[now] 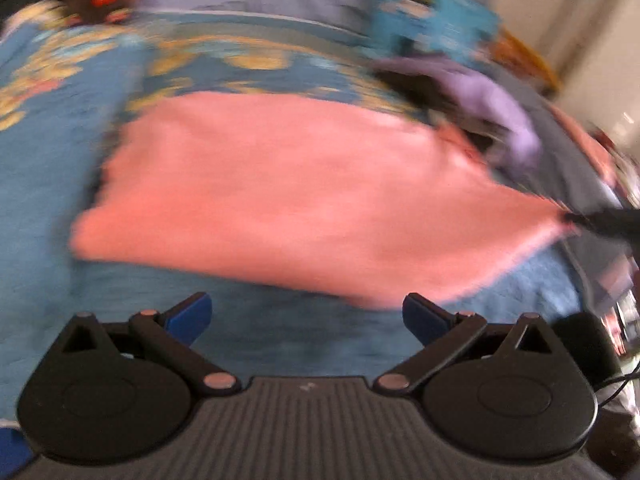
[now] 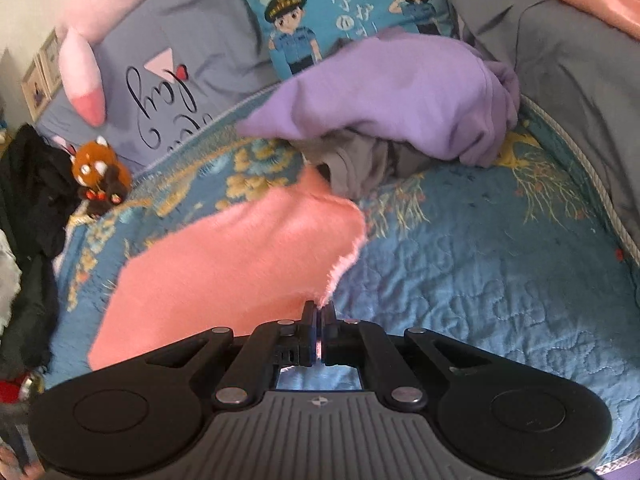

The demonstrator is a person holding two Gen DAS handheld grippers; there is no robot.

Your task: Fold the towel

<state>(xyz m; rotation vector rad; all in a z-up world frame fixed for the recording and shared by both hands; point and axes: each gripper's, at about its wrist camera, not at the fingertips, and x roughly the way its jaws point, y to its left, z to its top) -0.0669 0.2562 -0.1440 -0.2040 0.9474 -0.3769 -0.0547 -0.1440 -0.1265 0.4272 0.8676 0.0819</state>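
One pink towel [image 2: 236, 264] lies spread on a blue quilted bedspread [image 2: 480, 280]; in the right wrist view it fills the area from 9 to 12 o'clock of the gripper. The right gripper [image 2: 319, 314] has its jaws pressed together on a fringed corner of the towel, and that corner is drawn taut toward the camera. In the left wrist view the same towel [image 1: 288, 192] appears as a single, largely flat layer at centre, its stretched corner ending at 3 o'clock, where a dark tip, judged to be the right gripper, meets it. The left gripper [image 1: 307, 316] stands with its jaws wide apart and holds nothing; it hangs just short of the towel's near edge at 6 o'clock. The left view is motion-blurred, so fine edges are uncertain.

Progress, as judged: no fold line is visible, so the task is at its start. One corner is secured; a second corner remains to be taken, and every fold remains to be made.

Count: one towel, two grippers, one purple garment [image 2: 400, 92] at 12 o'clock lying over grey cloth, one cartoon-print cushion [image 2: 344, 12] behind it, one small brown plush toy [image 2: 100, 168] at 10 o'clock.
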